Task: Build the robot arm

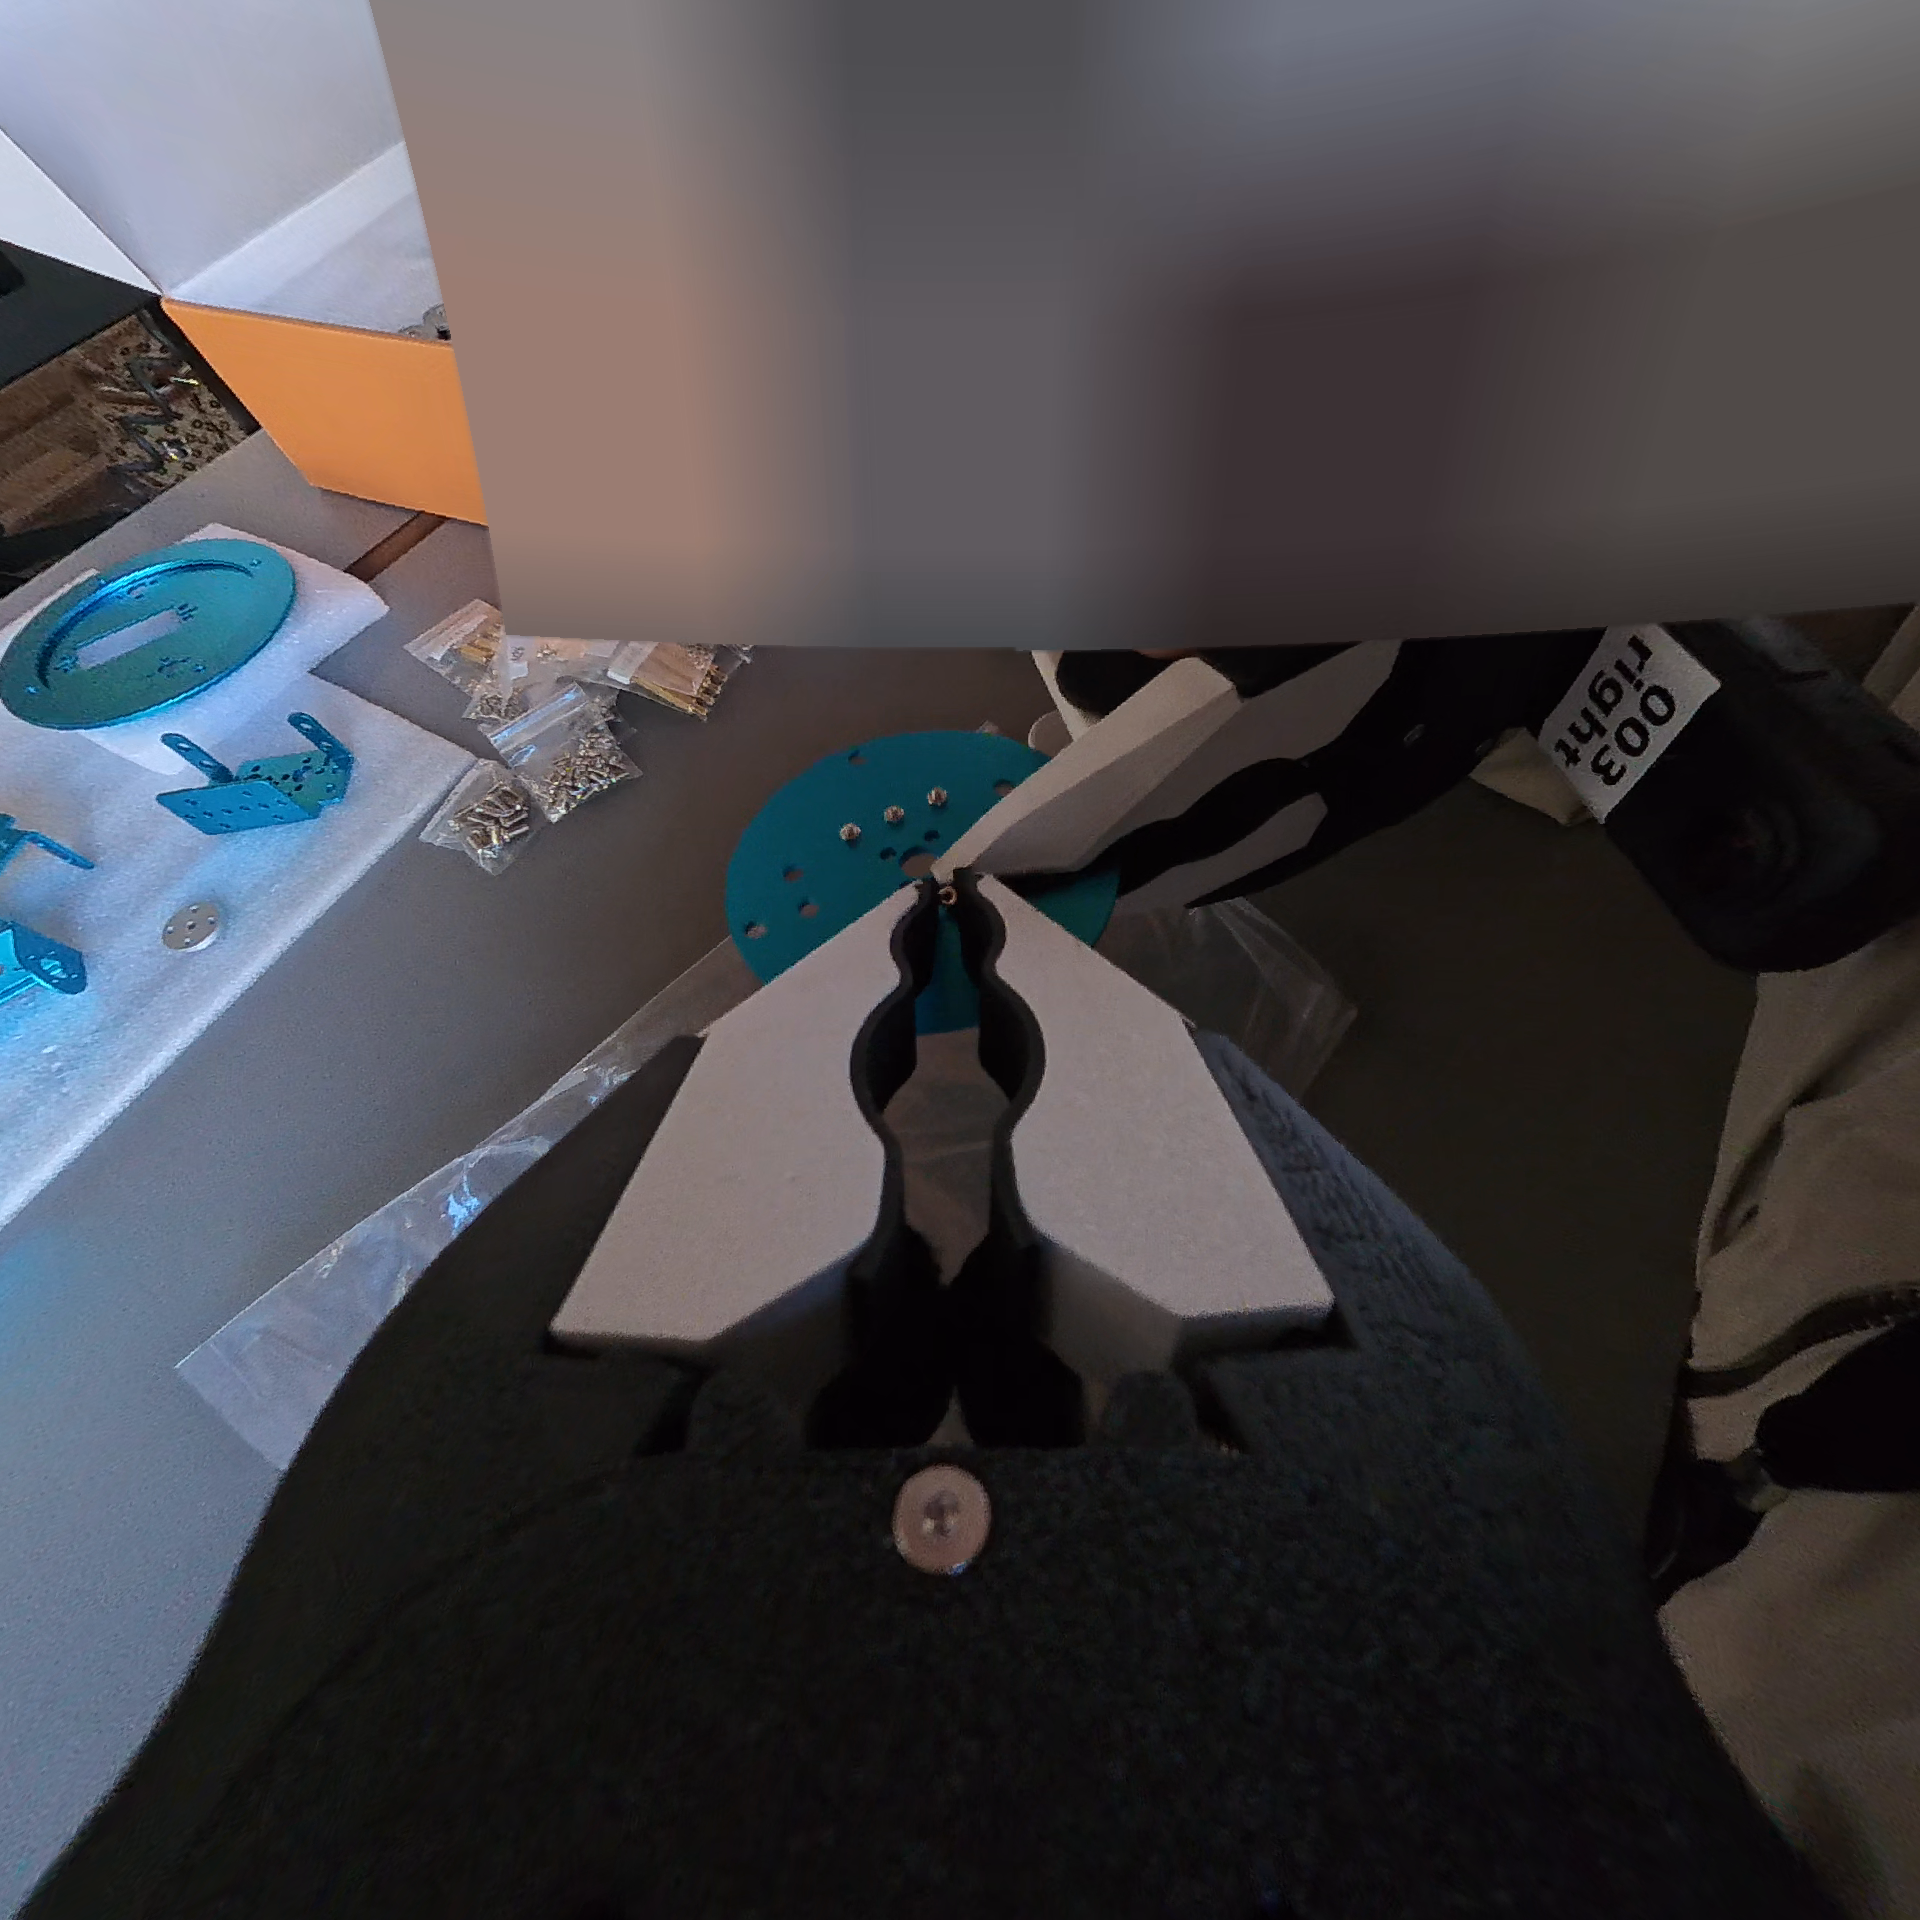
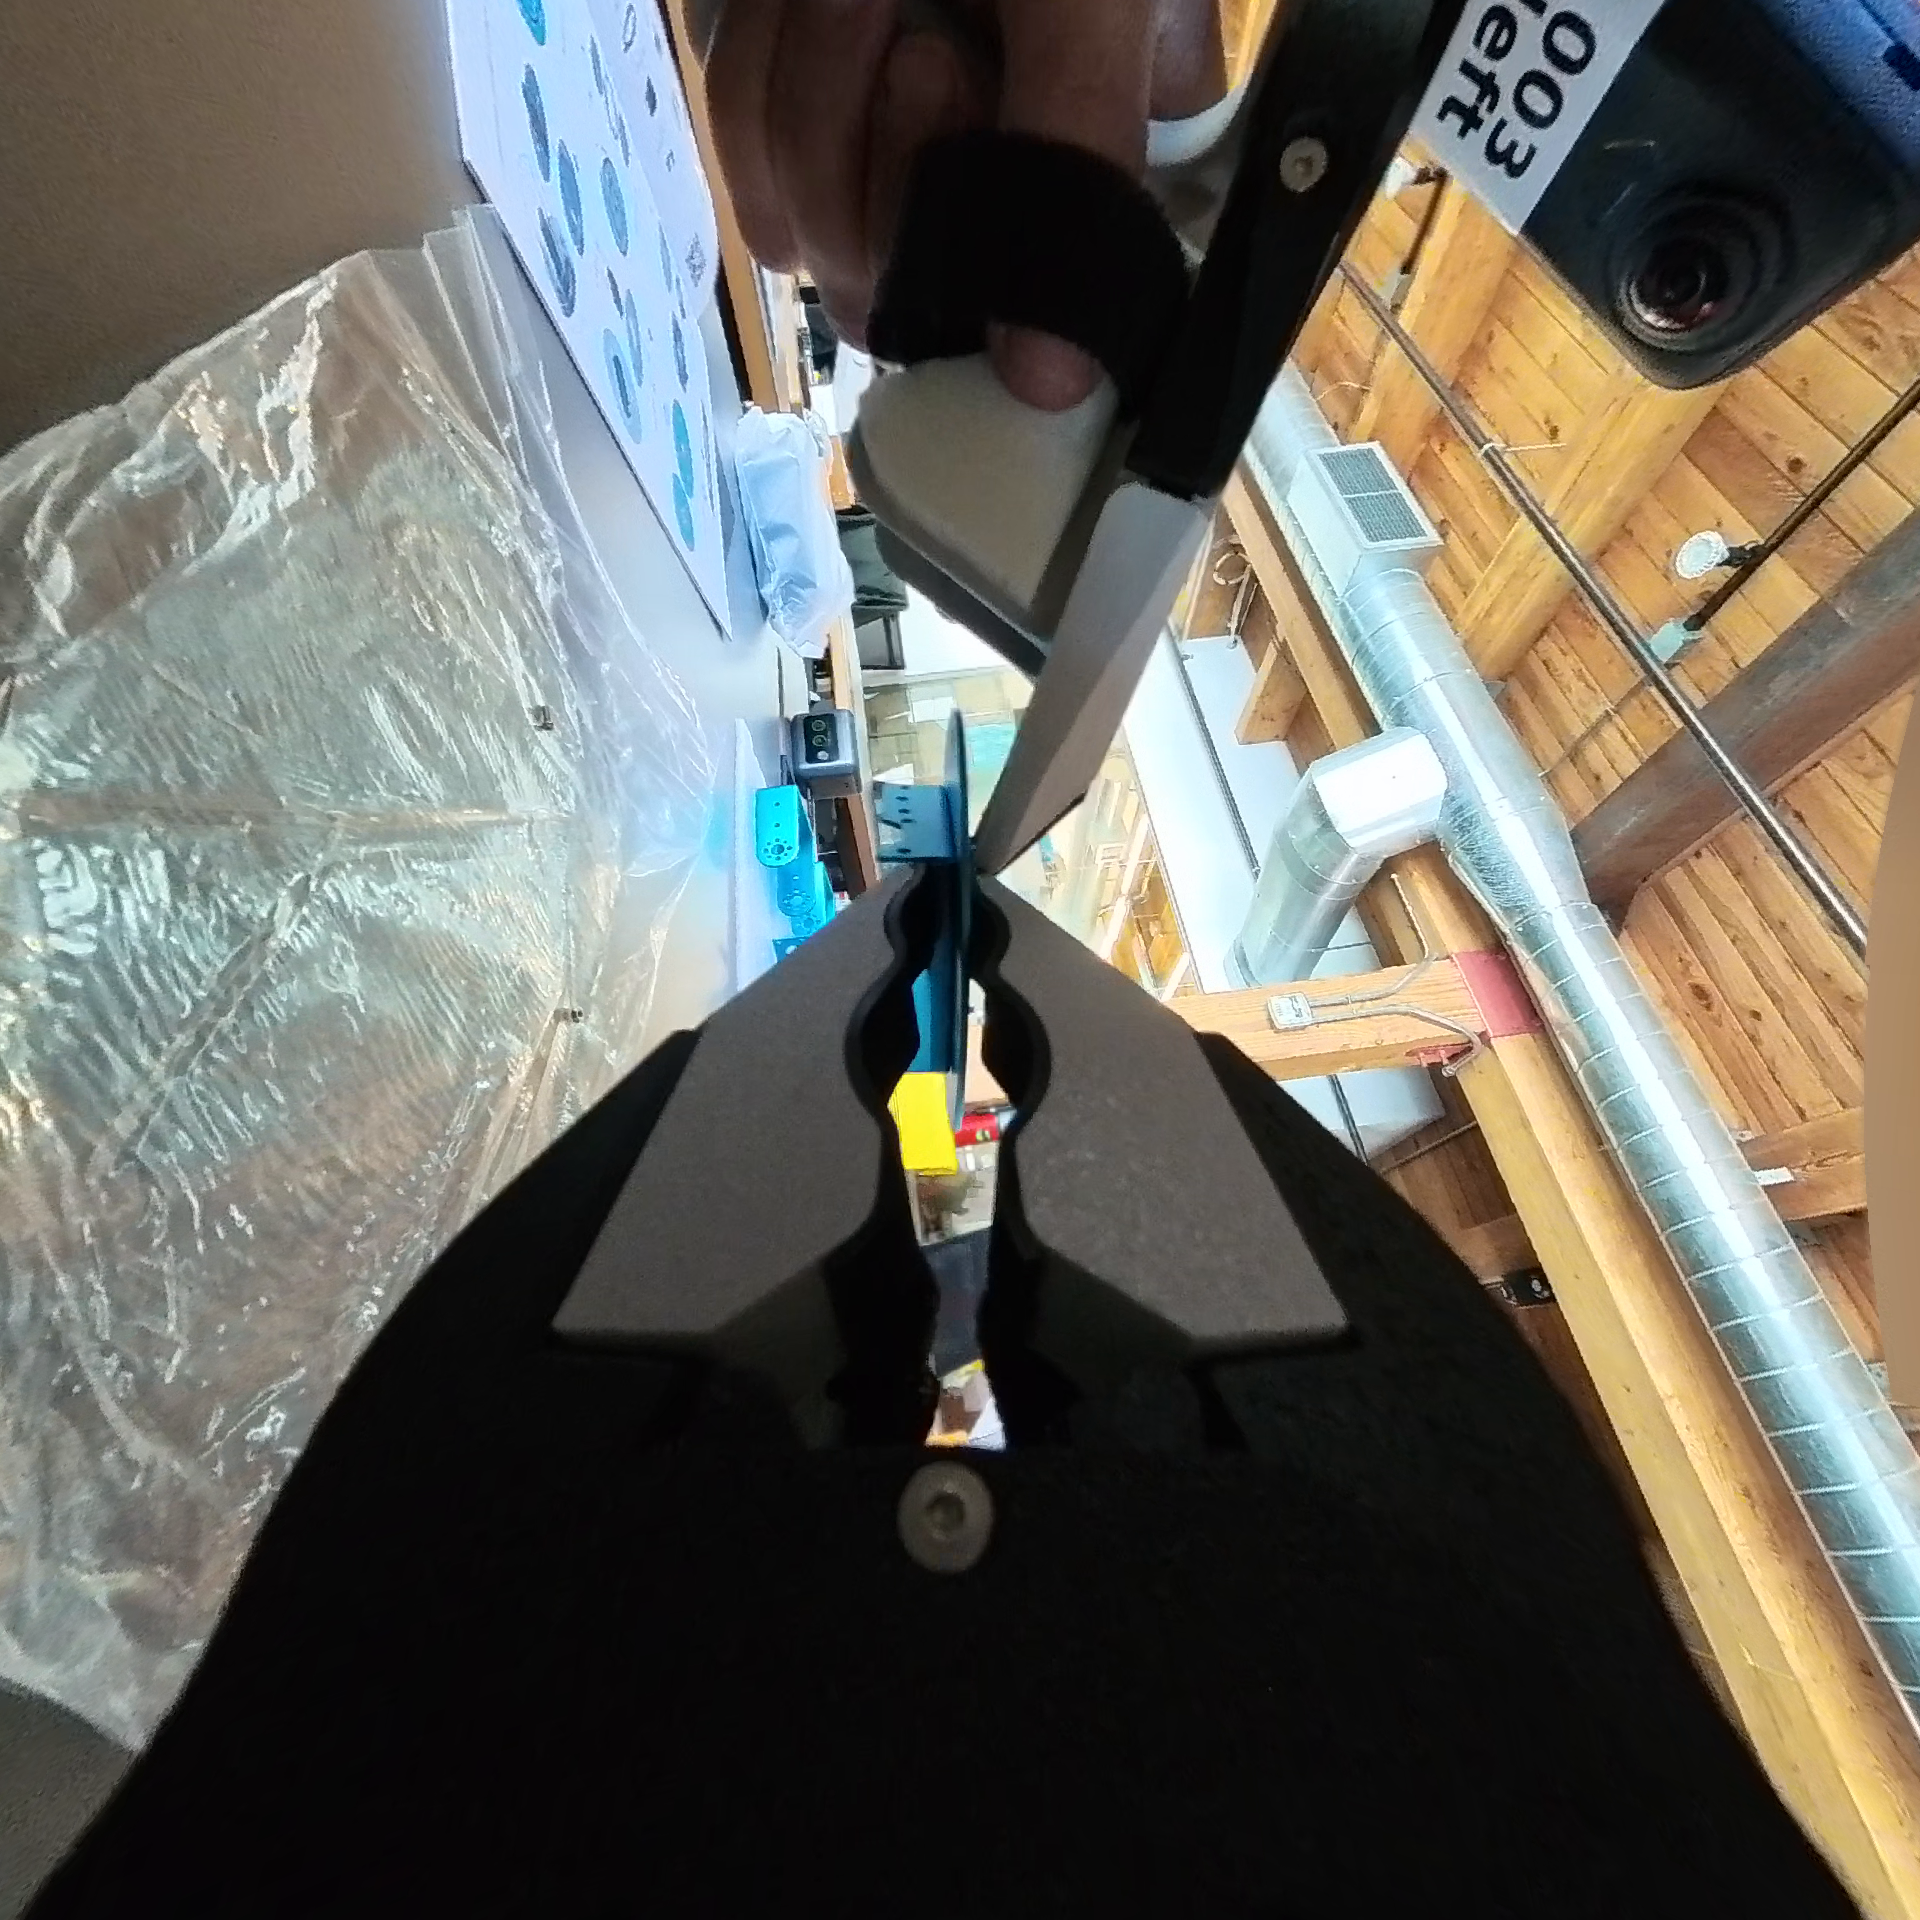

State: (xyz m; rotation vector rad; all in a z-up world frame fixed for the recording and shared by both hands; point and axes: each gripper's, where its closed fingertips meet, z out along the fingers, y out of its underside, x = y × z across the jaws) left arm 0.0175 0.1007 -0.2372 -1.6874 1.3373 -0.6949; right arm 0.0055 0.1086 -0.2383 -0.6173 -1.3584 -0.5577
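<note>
A teal round disc (image 1: pixel 821 873) with many holes carries three small brass studs (image 1: pixel 891 814). My right gripper (image 2: pixel 945 883) is shut on the disc's rim and sees the disc (image 2: pixel 940 997) edge-on. A blue bracket (image 2: pixel 914 821) sticks out from the disc's table-facing side. In the left wrist view the right gripper (image 1: pixel 951 864) reaches in from the right. My left gripper (image 1: pixel 943 894) is shut on a tiny brass part (image 1: pixel 948 891) and holds it just over the disc, tip to tip with the right gripper. The left gripper (image 2: pixel 992 857) comes in from above in the right wrist view.
A white foam sheet (image 1: pixel 343 935) at the left holds a teal ring plate (image 1: pixel 145 634), a blue U-bracket (image 1: pixel 260 784) and other blue parts. Bags of screws (image 1: pixel 551 769) lie behind it, near an orange box (image 1: pixel 343 416). A crumpled clear plastic bag (image 2: pixel 260 727) lies under the grippers. The tips of both grippers are at nearly the same place.
</note>
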